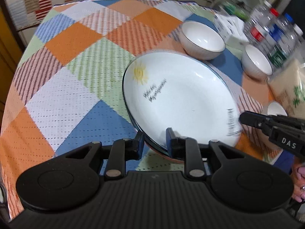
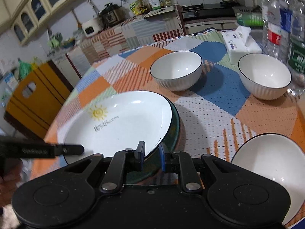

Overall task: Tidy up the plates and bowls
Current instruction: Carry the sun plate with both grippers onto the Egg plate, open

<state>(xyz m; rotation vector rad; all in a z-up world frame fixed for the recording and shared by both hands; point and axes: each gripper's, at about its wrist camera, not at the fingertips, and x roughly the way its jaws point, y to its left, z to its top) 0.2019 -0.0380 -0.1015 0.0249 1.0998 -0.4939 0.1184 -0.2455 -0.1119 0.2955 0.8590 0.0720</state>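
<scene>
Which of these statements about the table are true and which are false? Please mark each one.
1. The left gripper is closed on the rim of the sun plate. True.
2. The sun plate lies directly on the cloth. False: it sits on a second plate with a dark rim.
3. Three bowls are stacked. False: the three bowls stand apart from each other.
4. Bottles stand behind the right bowl. True.
5. The right gripper is at the plates' edge. True.
6. The bowls hold soup. False: they look empty.
</scene>
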